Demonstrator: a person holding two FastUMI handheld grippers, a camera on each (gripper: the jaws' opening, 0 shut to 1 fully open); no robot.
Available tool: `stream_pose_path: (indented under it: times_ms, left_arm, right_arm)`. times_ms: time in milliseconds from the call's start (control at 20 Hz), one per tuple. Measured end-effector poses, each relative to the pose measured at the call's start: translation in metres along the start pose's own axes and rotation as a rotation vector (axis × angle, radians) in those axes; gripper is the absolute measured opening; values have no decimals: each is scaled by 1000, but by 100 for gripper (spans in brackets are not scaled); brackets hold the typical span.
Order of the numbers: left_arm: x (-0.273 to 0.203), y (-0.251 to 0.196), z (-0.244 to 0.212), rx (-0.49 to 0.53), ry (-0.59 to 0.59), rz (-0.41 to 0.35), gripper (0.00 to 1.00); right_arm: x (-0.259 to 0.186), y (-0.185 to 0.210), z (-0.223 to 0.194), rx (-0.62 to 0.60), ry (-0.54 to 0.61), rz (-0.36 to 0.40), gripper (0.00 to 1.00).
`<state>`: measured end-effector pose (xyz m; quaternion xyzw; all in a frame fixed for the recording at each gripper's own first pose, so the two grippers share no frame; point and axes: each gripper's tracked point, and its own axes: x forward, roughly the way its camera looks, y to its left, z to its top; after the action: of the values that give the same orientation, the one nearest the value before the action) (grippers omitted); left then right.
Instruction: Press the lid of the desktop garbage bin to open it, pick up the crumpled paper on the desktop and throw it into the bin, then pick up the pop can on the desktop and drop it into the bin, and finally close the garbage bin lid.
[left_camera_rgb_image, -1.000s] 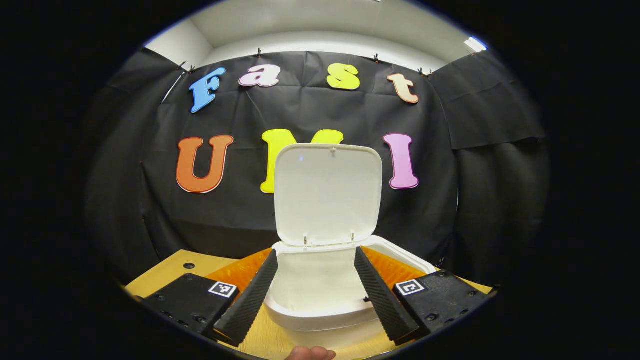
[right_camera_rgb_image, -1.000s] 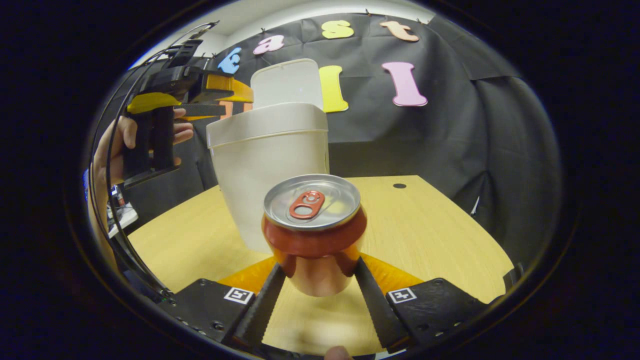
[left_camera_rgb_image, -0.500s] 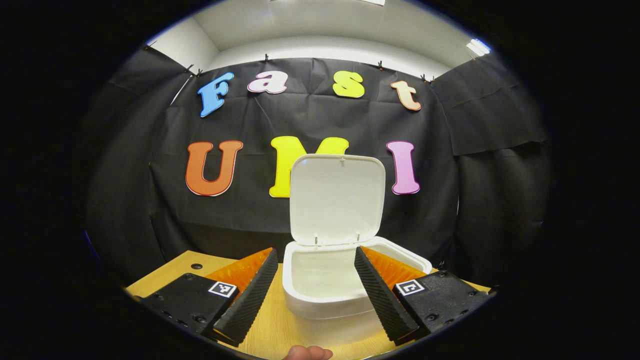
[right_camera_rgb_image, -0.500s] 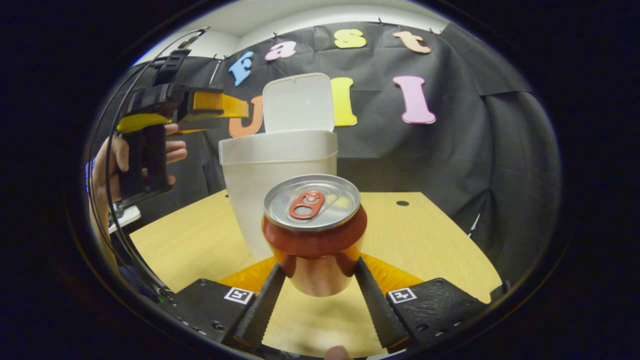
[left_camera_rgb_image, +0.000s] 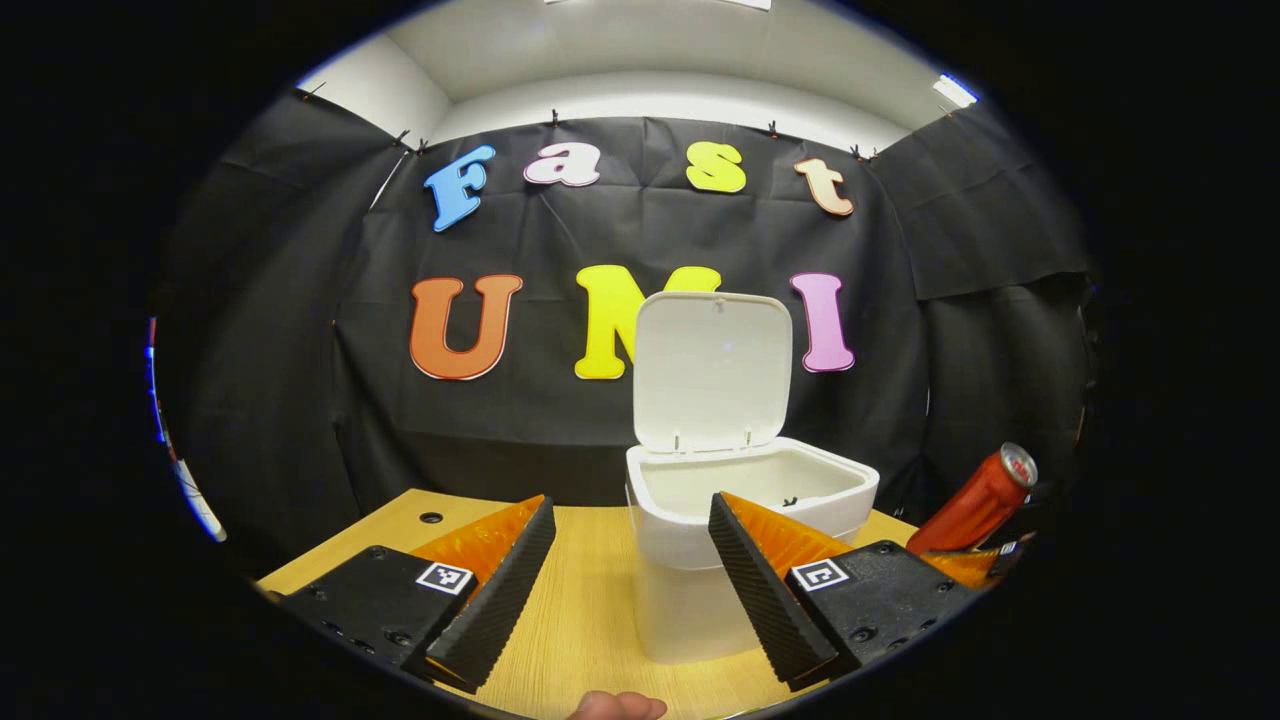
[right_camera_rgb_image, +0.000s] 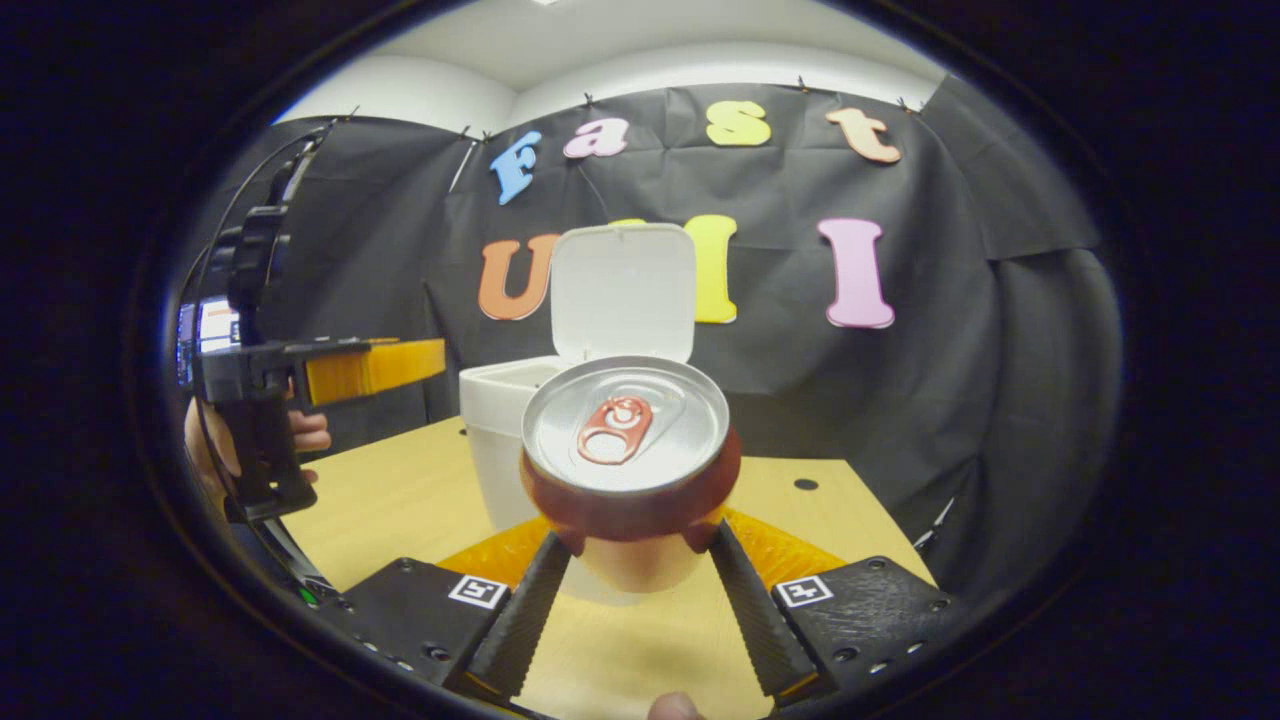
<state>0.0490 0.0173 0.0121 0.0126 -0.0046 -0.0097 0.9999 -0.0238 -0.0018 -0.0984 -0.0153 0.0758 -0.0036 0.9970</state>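
Can (right_camera_rgb_image: 628, 455) first: it sits upright between the two fingers of my right gripper (right_camera_rgb_image: 632, 590), both of them pressing on its lower body, its silver top and red pull tab facing the right gripper view, and it hangs clear above the tabletop (right_camera_rgb_image: 400, 495). Beyond the can stands the white bin (right_camera_rgb_image: 505, 420), resting on the tabletop with its lid (right_camera_rgb_image: 622, 290) raised upright at the back against the black cloth wall (right_camera_rgb_image: 940, 330). In the left gripper view I see that same bin (left_camera_rgb_image: 745, 525) just ahead and a little to the right of centre, its lid (left_camera_rgb_image: 712, 370) standing up and its mouth open; I cannot tell what lies inside. My left gripper (left_camera_rgb_image: 632, 590) has its jaws spread wide with nothing between them, hovering over the tabletop (left_camera_rgb_image: 585, 600) short of the bin. At the right edge of the left gripper view the can (left_camera_rgb_image: 975, 500) shows tilted, well to the right of the bin. In the right gripper view my left gripper (right_camera_rgb_image: 375, 368) shows off to the left of the bin, level with its rim, with a hand (right_camera_rgb_image: 300, 435) around its handle.
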Motion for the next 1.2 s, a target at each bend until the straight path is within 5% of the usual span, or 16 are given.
stream_pose_path:
  times_ms: [400,750,1200]
  left_arm:
    - [-28,15,-47,-60,82,21,98]
    - [-40,39,-48,-40,67,56,98]
    - [-53,63,-49,-19,57,87,98]
  right_arm:
    - [32,37,44,7,-7,103,81]
    - [75,38,106,24,-50,103,80]
    - [157,47,101,14,138,99,80]
